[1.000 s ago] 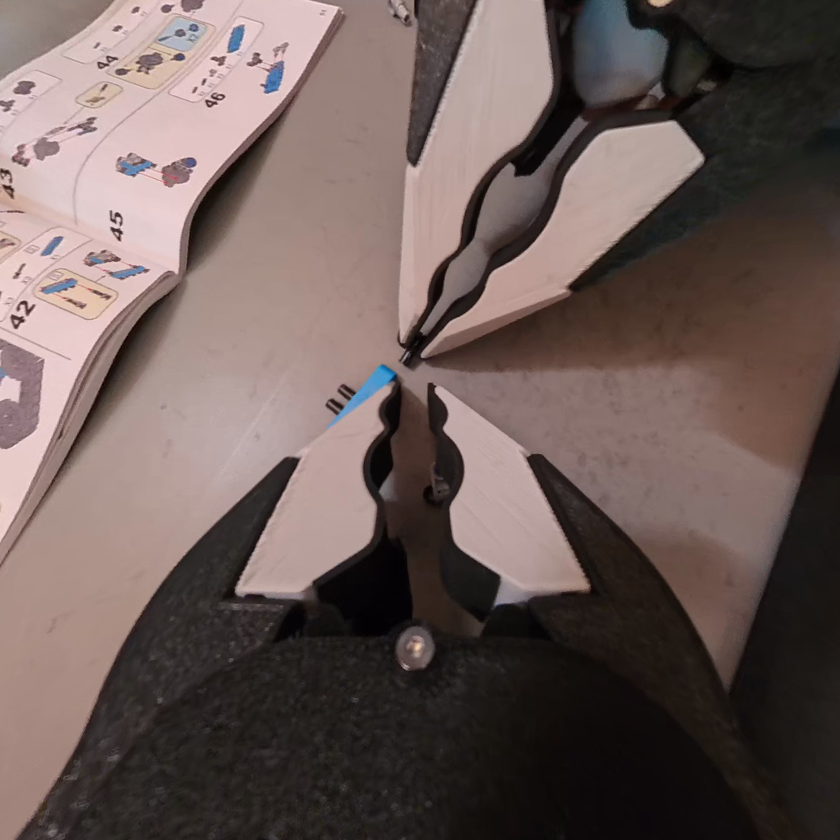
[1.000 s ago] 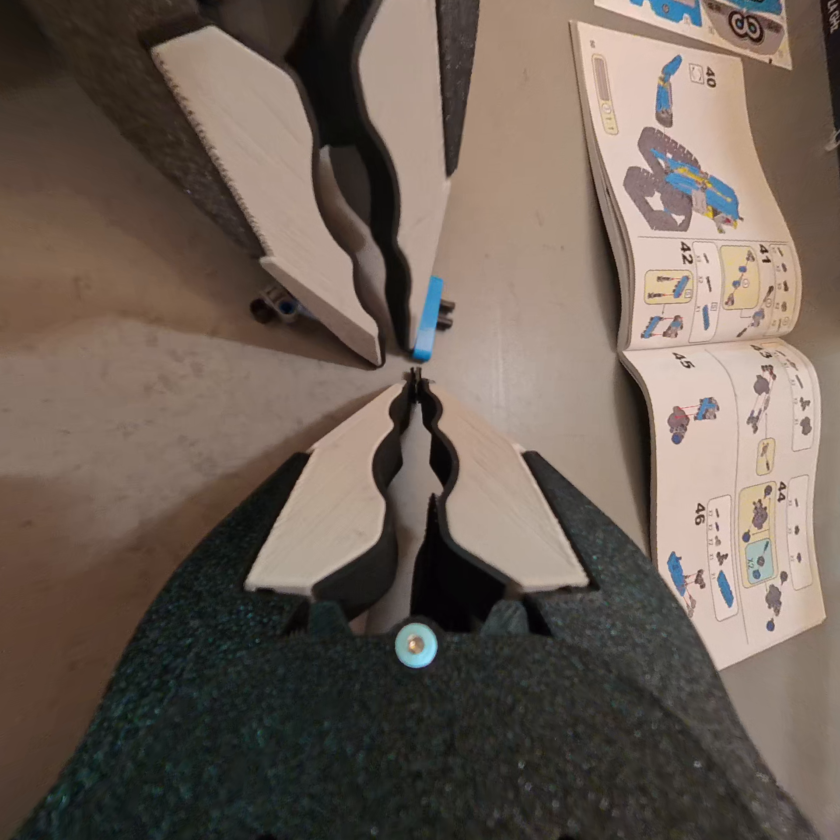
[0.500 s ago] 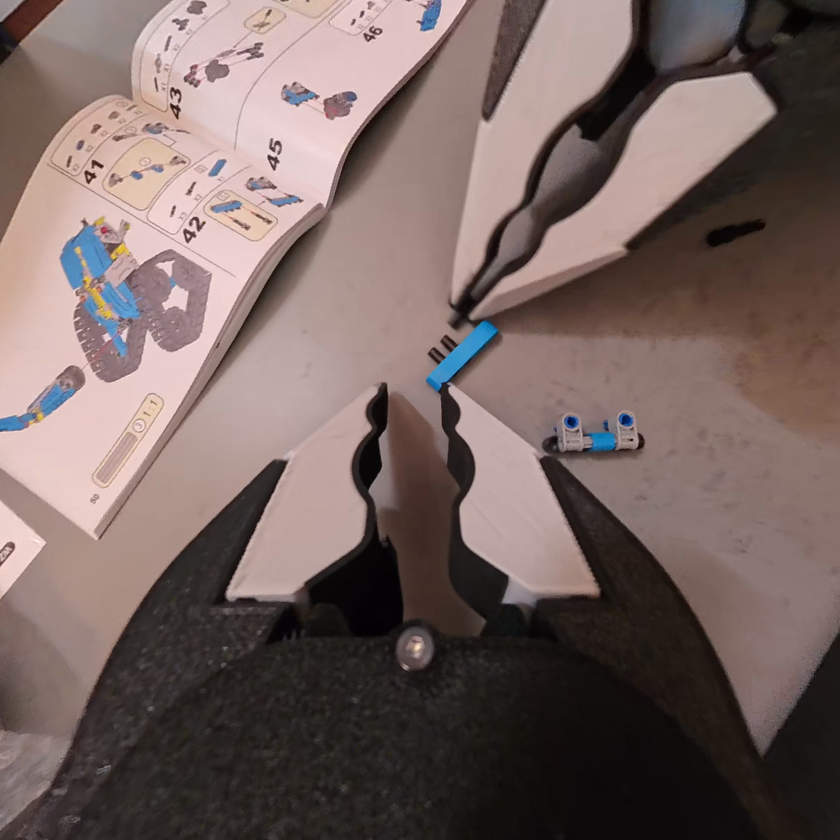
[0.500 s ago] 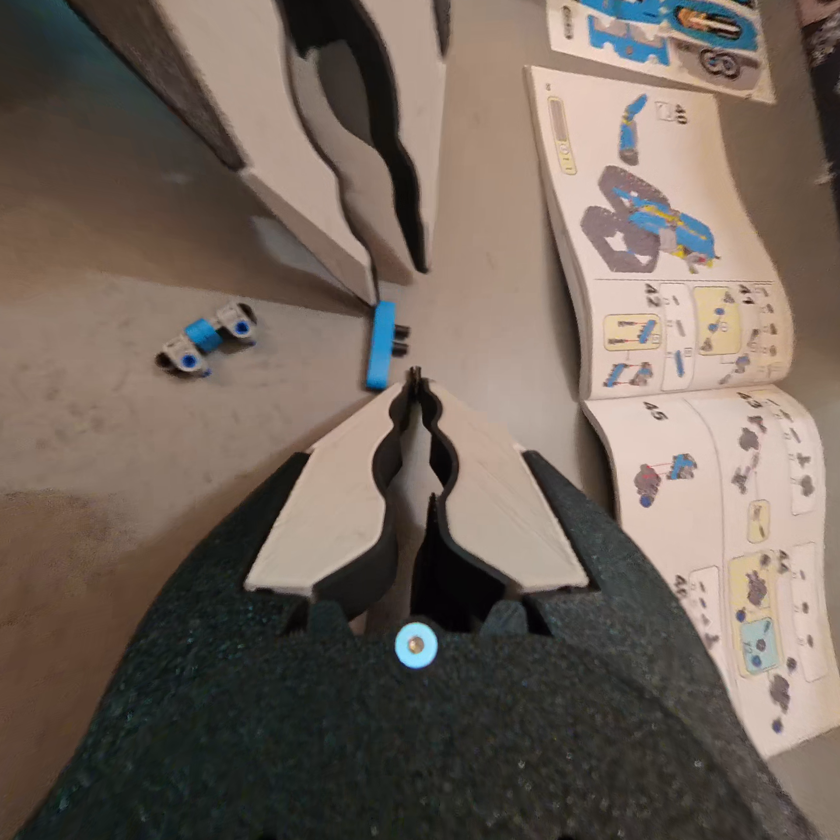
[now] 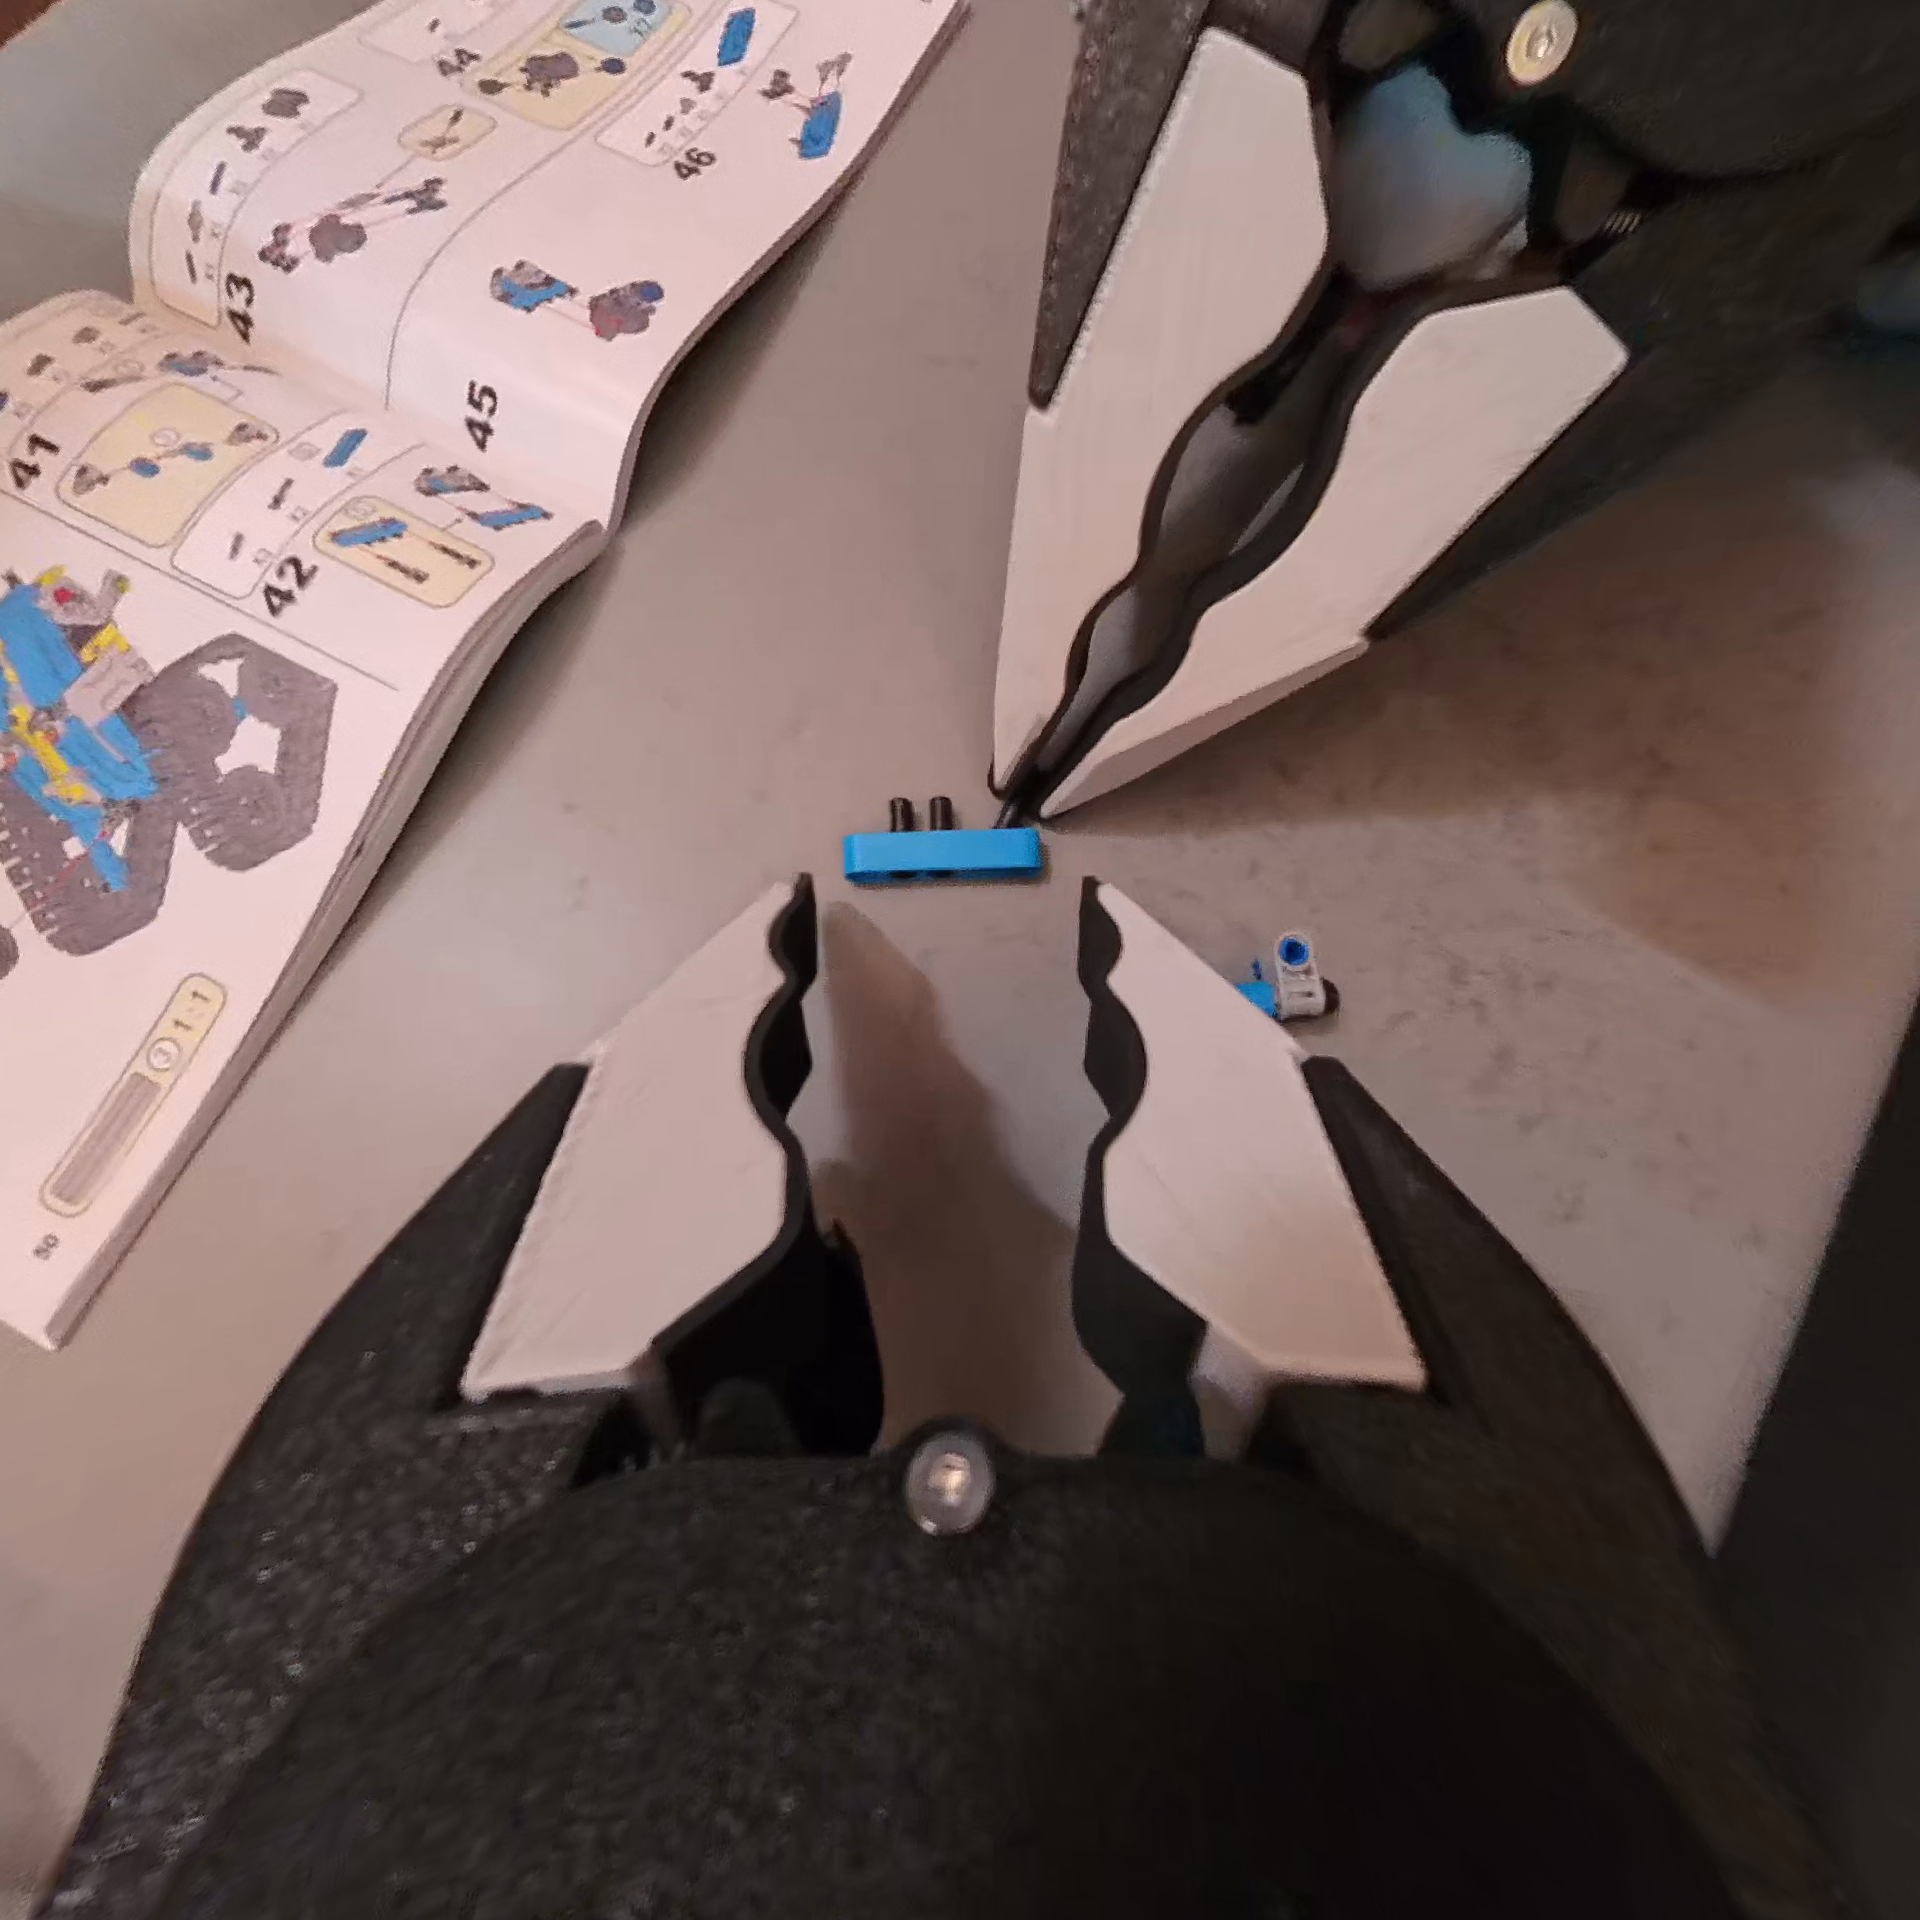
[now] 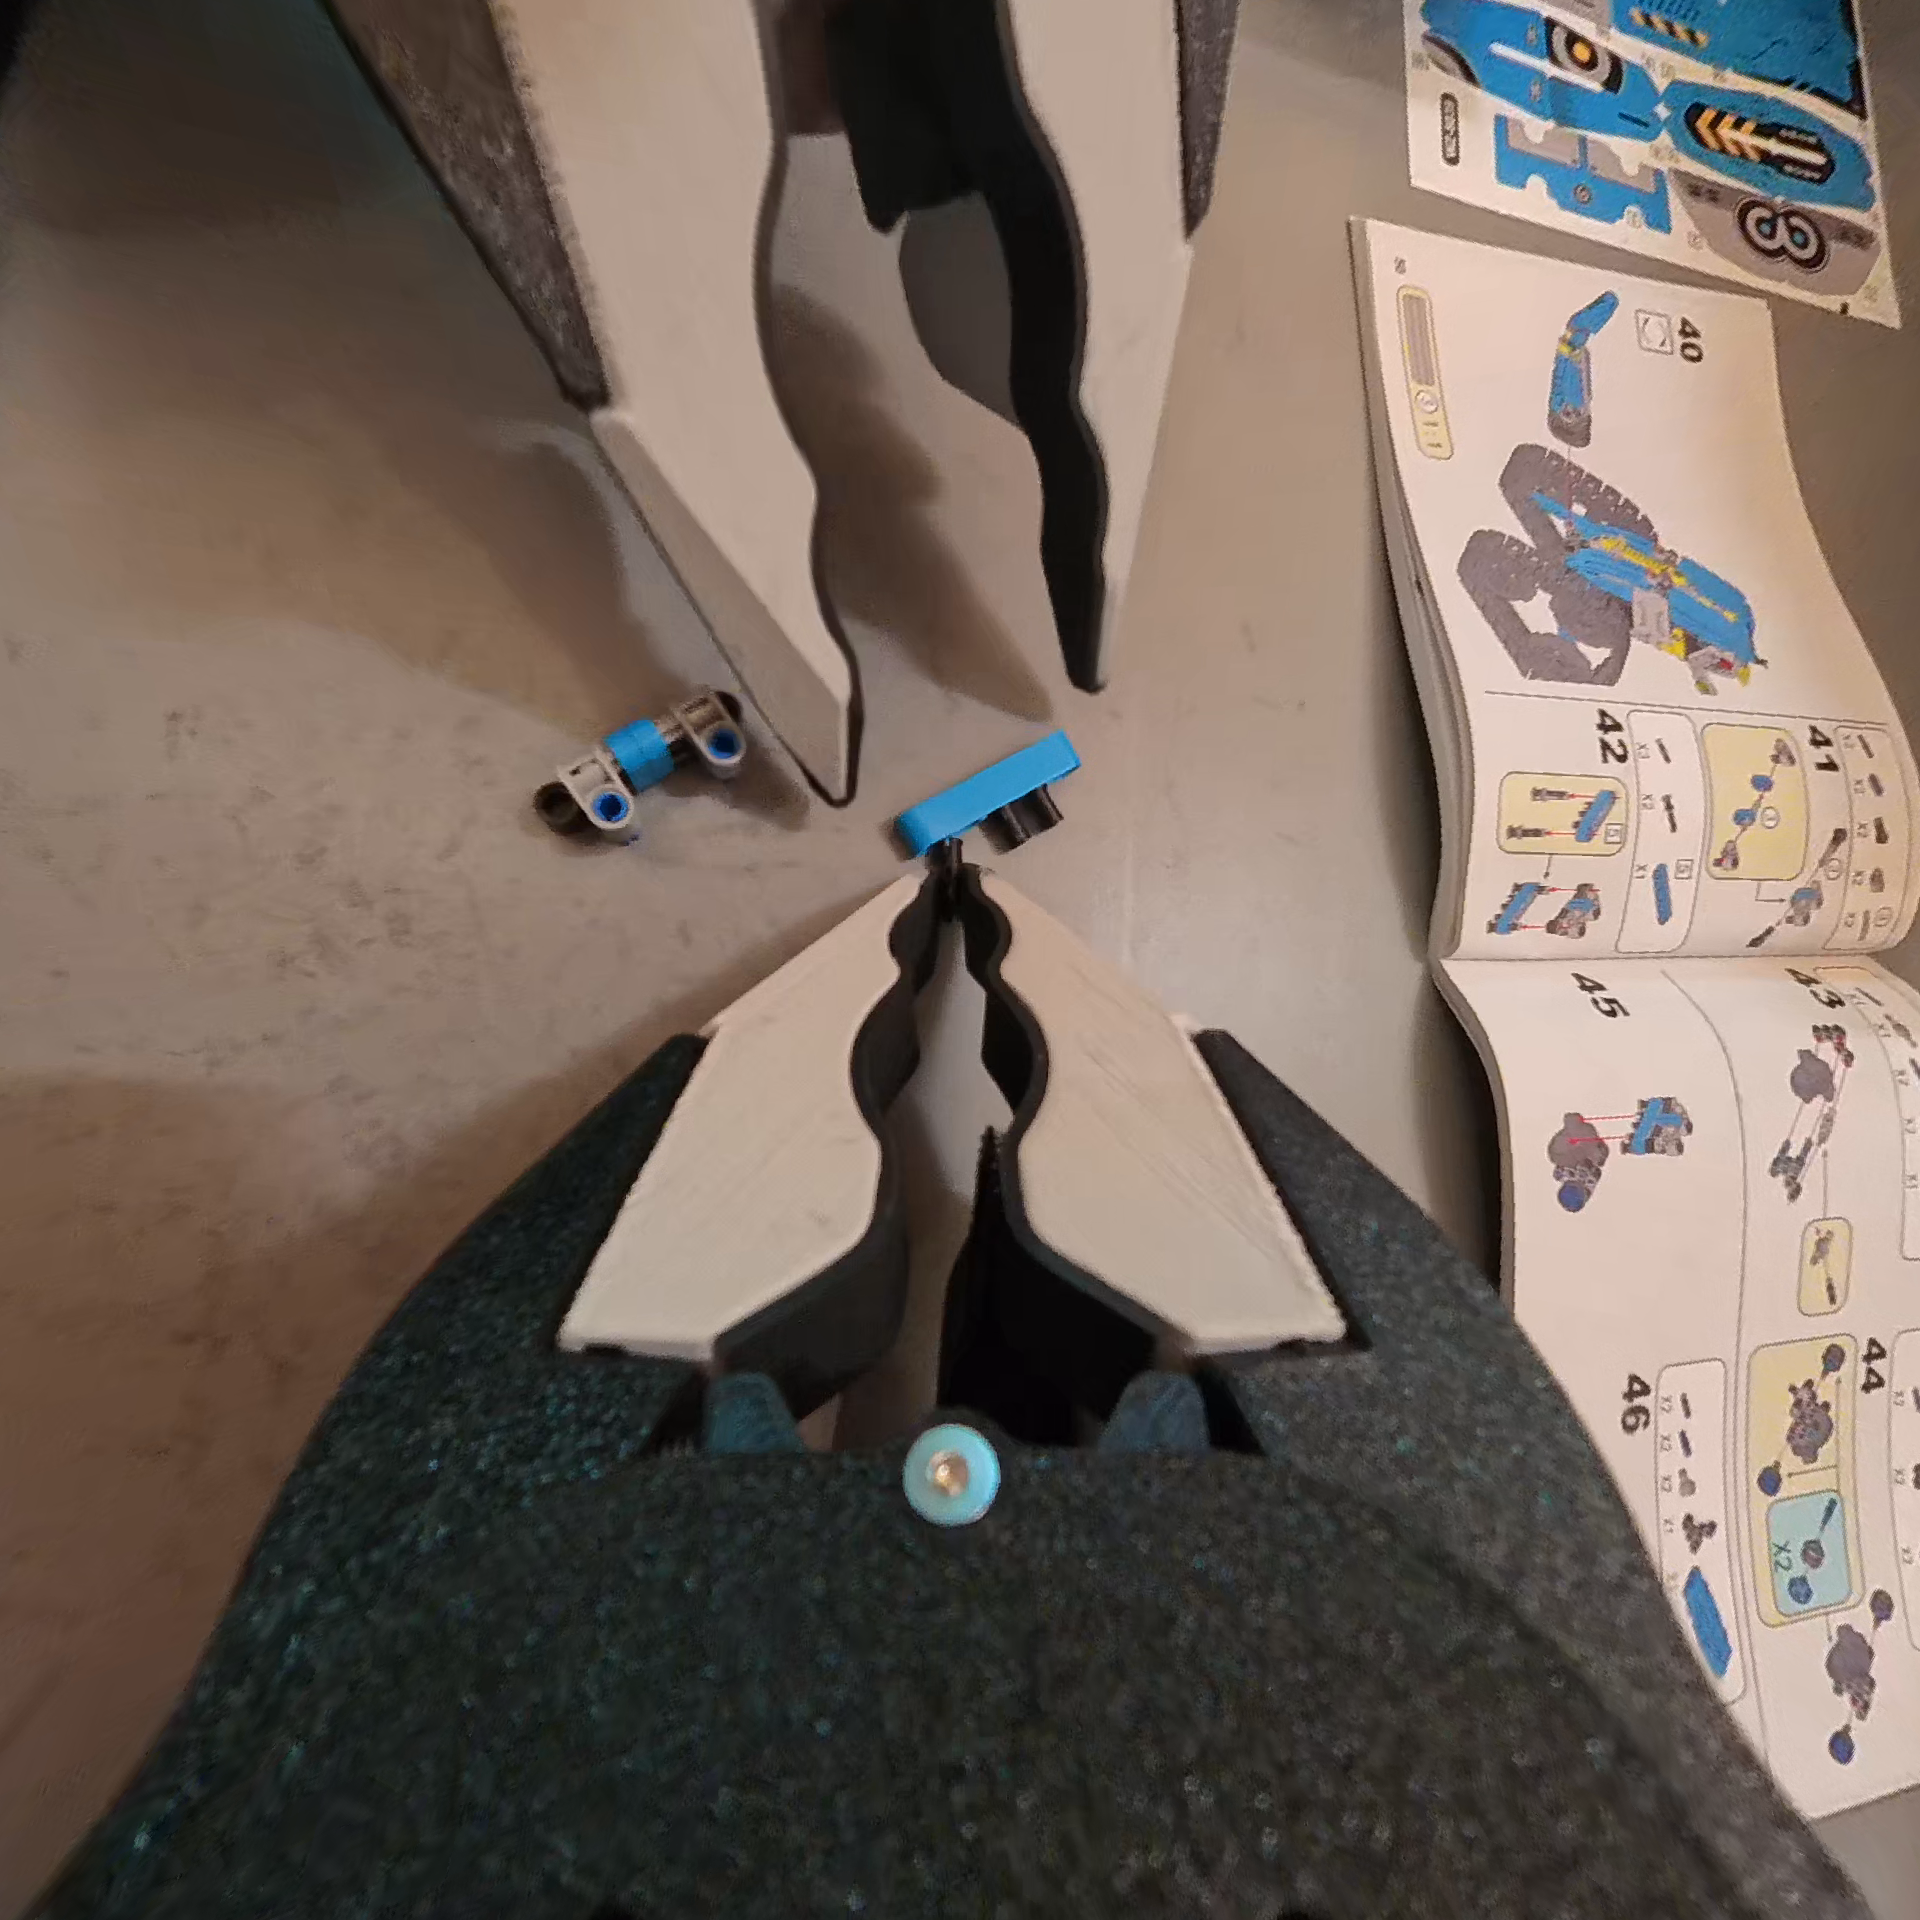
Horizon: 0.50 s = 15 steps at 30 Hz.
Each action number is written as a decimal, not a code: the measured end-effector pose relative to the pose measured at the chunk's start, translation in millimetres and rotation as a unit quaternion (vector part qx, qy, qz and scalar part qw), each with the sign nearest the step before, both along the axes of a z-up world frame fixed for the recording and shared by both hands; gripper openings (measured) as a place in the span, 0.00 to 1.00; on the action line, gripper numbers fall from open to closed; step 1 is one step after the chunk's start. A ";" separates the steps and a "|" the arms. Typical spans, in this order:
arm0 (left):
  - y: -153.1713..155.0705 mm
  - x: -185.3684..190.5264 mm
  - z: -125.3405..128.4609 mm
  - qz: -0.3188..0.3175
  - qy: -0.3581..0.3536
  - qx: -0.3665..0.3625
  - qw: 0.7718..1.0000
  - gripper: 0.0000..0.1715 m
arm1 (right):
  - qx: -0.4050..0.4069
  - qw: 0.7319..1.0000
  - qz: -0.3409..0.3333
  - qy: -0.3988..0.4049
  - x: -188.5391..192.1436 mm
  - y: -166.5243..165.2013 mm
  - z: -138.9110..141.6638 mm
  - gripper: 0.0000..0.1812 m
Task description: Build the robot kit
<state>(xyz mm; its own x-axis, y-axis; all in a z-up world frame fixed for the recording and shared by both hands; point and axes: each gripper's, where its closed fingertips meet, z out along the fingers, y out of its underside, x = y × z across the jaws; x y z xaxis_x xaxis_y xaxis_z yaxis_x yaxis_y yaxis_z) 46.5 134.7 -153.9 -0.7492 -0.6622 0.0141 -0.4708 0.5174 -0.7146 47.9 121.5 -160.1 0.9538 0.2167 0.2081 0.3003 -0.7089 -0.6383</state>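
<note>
A short blue beam [image 5: 940,857] with two black pins [image 5: 920,810] in its side lies on the grey table, just ahead of my left gripper [image 5: 945,888]. That gripper is open wide and empty. My right gripper [image 6: 951,883] is shut on a thin black pin [image 6: 951,857], whose tip is at one end of the blue beam [image 6: 987,795]. The right gripper also shows in the left wrist view [image 5: 1018,805], coming in from the upper right. The open left gripper shows in the right wrist view [image 6: 966,727], just beyond the beam.
A small grey and blue connector piece [image 5: 1288,982] lies beside my left gripper's right finger; it also shows in the right wrist view [image 6: 649,769]. An open instruction booklet [image 5: 312,468] [image 6: 1662,935] lies to one side. A blue sticker sheet [image 6: 1642,125] lies beyond it. The grippers are tip to tip, or close to it.
My left gripper has drawn back from the blue beam and opened wider. The beam has turned crosswise on the table. My right gripper stays shut on the pin, close to the beam.
</note>
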 end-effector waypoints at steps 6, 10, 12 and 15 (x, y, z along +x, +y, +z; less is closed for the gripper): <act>-0.8 3.2 -7.1 -0.007 0.003 -0.013 1.000 0.23 | 0.010 1.000 0.018 -0.012 -1.1 3.5 0.8 0.02; 3.1 9.0 -6.6 -0.005 0.004 -0.018 1.000 0.23 | 0.011 0.999 0.029 -0.015 -2.6 5.0 0.0 0.02; 3.4 8.9 -6.9 -0.016 0.002 -0.012 1.000 0.25 | 0.011 0.999 0.027 -0.020 -0.5 5.1 0.0 0.02; 6.3 10.1 -4.2 -0.036 -0.006 -0.005 0.999 0.30 | 0.012 0.999 0.025 -0.023 2.3 4.9 0.3 0.02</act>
